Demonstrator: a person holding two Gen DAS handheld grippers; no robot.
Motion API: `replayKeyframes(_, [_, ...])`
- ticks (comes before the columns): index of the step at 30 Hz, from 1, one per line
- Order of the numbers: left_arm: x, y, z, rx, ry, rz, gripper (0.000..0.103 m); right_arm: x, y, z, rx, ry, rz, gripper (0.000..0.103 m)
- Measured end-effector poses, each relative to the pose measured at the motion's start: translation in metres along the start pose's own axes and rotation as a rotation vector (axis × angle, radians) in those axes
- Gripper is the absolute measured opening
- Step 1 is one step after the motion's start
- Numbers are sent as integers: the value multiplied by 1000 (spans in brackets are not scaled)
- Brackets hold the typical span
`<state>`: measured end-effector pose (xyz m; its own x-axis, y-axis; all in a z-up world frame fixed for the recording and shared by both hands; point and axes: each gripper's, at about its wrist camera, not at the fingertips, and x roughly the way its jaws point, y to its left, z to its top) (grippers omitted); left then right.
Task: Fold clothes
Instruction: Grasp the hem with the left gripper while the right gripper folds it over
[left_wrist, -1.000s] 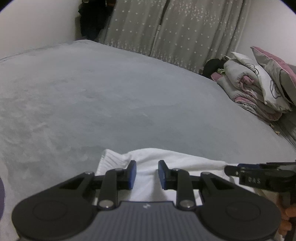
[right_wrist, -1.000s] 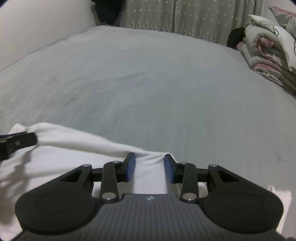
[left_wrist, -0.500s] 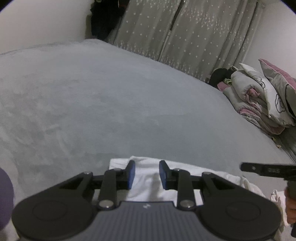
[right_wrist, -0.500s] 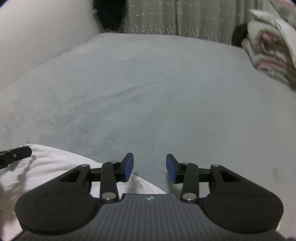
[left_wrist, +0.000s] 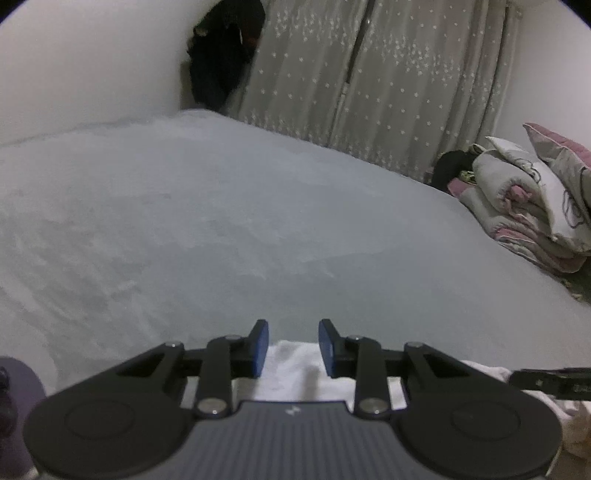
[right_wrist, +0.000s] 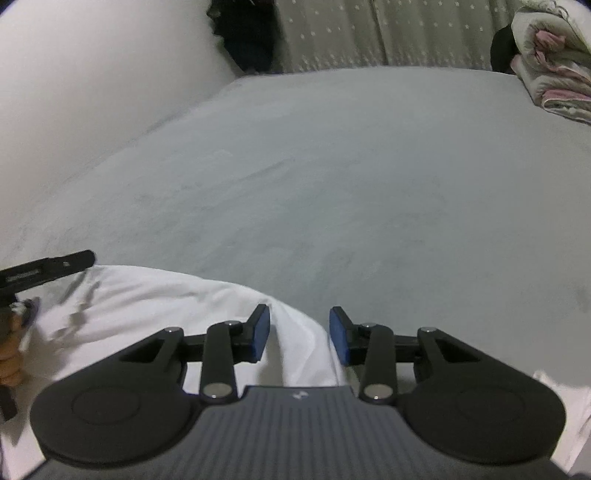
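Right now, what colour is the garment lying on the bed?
White garment, plain with no pattern, clearest in the right wrist view.

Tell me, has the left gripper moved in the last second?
Yes. The left gripper has tilted upward: more of the curtain and wall shows above the bed, and less white garment shows between its open fingers.

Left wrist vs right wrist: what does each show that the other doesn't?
Left wrist only: the left tongs from behind, open over the white garment's far edge, a purple patch at lower left, and the right tongs' tip coming in from the right.

Right wrist only: the right tongs, open over a raised fold of the garment, plus the person's hand by the left tongs' tip at the left edge.

Both: the grey bed, starred curtain, piled bedding, dark clothes in the corner.
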<state>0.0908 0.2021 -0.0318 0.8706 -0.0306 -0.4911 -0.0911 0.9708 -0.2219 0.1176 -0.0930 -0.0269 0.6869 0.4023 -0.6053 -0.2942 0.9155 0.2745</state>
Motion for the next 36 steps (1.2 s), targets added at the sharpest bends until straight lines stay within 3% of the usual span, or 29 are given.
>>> replayKeyframes(7, [13, 1, -4, 1, 33, 77, 31, -18, -13, -4, 30, -61, 36, 40])
replayKeyframes(9, [17, 2, -6, -13, 53, 86, 31, -17, -11, -3, 26, -43, 48, 27])
replayKeyframes(12, [18, 1, -7, 2, 50, 77, 30, -13, -4, -5, -5, -12, 25, 17])
replayKeyframes(15, [17, -1, -8, 21, 43, 66, 2, -13, 3, -7, -43, -14, 4, 6])
replayKeyframes(18, [13, -1, -10, 23, 14, 56, 1, -15, 0, -6, -62, -43, -13, 5])
replayKeyframes(25, [-3, 1, -9, -10, -109, 89, 1, -33, -1, -6, -96, -205, -55, 5])
replayKeyframes(29, [5, 0, -12, 0, -71, 108, 1, -24, -2, -12, -137, -229, -129, 4])
replayKeyframes(32, [17, -1, -13, 15, -10, 120, 1, -2, -5, -20, -175, -168, -183, 4])
replayKeyframes(36, [23, -1, -11, 21, 21, 134, 2, 9, -11, -20, -165, -129, -186, 5])
